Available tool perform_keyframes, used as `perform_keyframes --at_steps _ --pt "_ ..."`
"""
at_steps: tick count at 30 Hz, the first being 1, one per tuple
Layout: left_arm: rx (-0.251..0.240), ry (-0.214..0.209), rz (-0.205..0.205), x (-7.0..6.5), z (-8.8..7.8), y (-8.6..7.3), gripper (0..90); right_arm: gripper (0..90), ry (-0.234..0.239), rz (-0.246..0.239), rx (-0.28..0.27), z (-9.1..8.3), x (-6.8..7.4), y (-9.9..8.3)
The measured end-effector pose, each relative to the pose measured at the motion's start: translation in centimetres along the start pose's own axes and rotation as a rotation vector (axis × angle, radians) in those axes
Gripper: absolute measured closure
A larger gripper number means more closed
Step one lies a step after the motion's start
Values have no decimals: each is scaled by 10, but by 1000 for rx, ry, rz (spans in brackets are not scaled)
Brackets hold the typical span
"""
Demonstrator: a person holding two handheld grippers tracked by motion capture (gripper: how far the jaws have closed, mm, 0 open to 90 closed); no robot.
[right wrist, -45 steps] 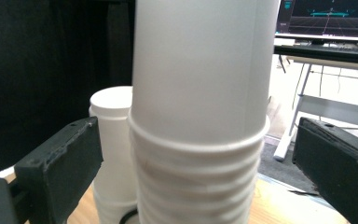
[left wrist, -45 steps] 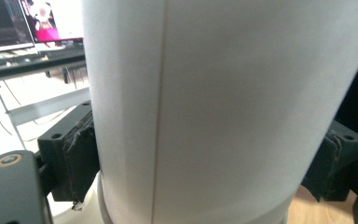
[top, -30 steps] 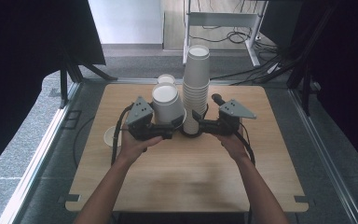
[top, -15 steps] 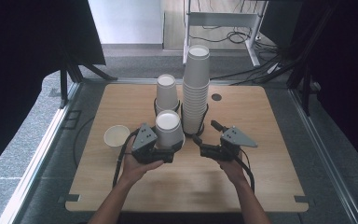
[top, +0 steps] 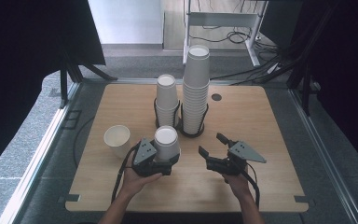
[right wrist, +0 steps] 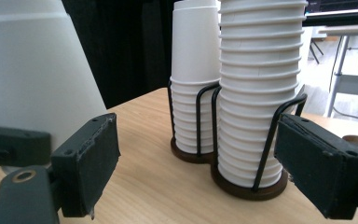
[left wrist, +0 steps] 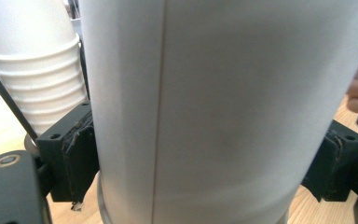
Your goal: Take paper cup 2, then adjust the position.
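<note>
with the left gripper [top: 164,164] pinching the upside-down paper cup [top: 167,143] low over the worktop [top: 270,121] near the racks, i'd lower it flat before letting go, keeping the spread, empty right gripper [top: 213,147] clear.

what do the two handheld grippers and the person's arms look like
Both the left gripper and right gripper are black, each topped by a grey three-cornered plate and trailing a black cable. Their jaws are blocky with worn dark pads. The forearms are bare, no sleeves showing.
</note>
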State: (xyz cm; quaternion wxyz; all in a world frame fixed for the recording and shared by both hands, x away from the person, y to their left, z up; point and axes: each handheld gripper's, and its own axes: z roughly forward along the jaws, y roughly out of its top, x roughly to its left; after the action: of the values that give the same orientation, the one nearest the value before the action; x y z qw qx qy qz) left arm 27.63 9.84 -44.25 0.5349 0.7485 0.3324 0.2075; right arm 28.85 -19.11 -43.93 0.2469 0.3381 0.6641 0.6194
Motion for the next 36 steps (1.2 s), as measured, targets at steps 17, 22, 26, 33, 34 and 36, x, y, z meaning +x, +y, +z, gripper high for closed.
perform_keyframes --at_steps 17,22,26,33,34,36 --pt "72 19 27 1 19 -22 124 143 -1 -18 82 10 5 -27" --pt "77 16 49 1 18 -23 123 147 4 -10 72 12 6 -26" --pt "79 28 43 3 16 -21 123 146 14 -47 78 14 13 -25" --pt "93 51 40 2 16 -21 121 146 28 -62 82 11 18 -27" --pt "95 51 39 2 17 -21 121 146 29 -62 81 11 18 -27" --pt "105 31 26 2 20 -21 121 147 32 -69 79 11 19 -25"
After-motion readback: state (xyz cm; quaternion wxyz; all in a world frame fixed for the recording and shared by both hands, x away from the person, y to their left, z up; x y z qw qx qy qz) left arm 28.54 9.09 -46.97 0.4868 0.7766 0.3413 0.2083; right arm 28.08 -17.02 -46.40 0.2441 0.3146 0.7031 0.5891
